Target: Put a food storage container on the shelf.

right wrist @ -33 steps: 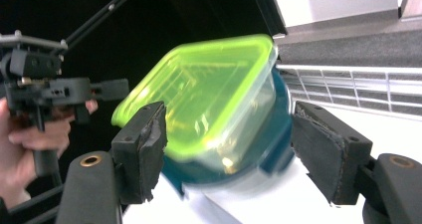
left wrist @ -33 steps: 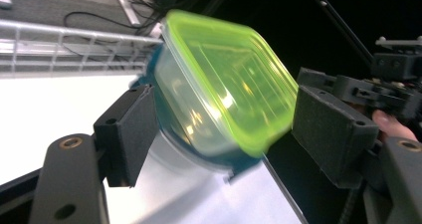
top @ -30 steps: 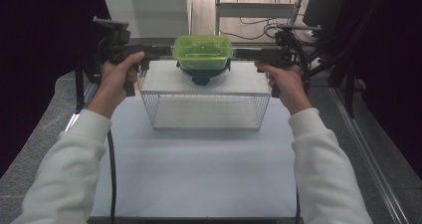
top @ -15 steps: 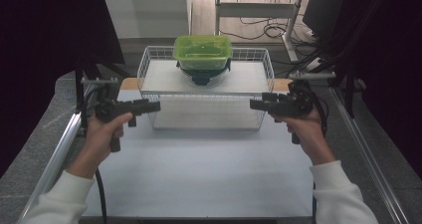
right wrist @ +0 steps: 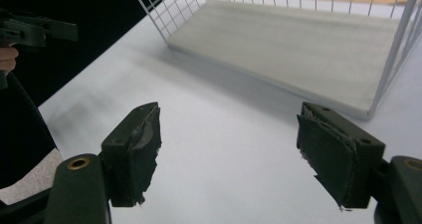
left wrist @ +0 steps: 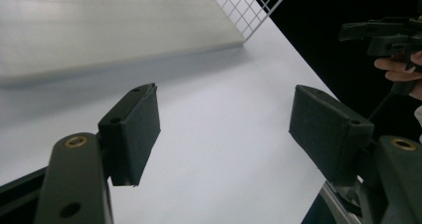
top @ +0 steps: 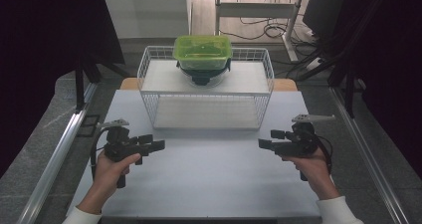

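A white wire rack (top: pixel 206 93) stands at the back middle of the white table (top: pixel 209 184). On its top shelf a green lidded container (top: pixel 203 51) rests on a black base. My left gripper (top: pixel 158 145) hovers low over the table at the front left, jaws open and empty, pointing right. My right gripper (top: pixel 263 144) mirrors it at the front right, open and empty, pointing left. In the left gripper view the open jaws (left wrist: pixel 224 129) frame bare table, with the right gripper (left wrist: pixel 393 32) beyond. In the right gripper view the open jaws (right wrist: pixel 229 139) face the rack's lower board (right wrist: pixel 298 45).
A metal rail (top: pixel 59 154) runs along the table's left side and another (top: pixel 368 154) along its right. Behind the rack a wooden strip (top: pixel 283 84) edges the table. Cables and a white frame (top: pixel 259 10) lie on the floor beyond.
Both hands have come down from the sides of the rack's top shelf and back toward the near edge of the table. The grippers now point at each other.
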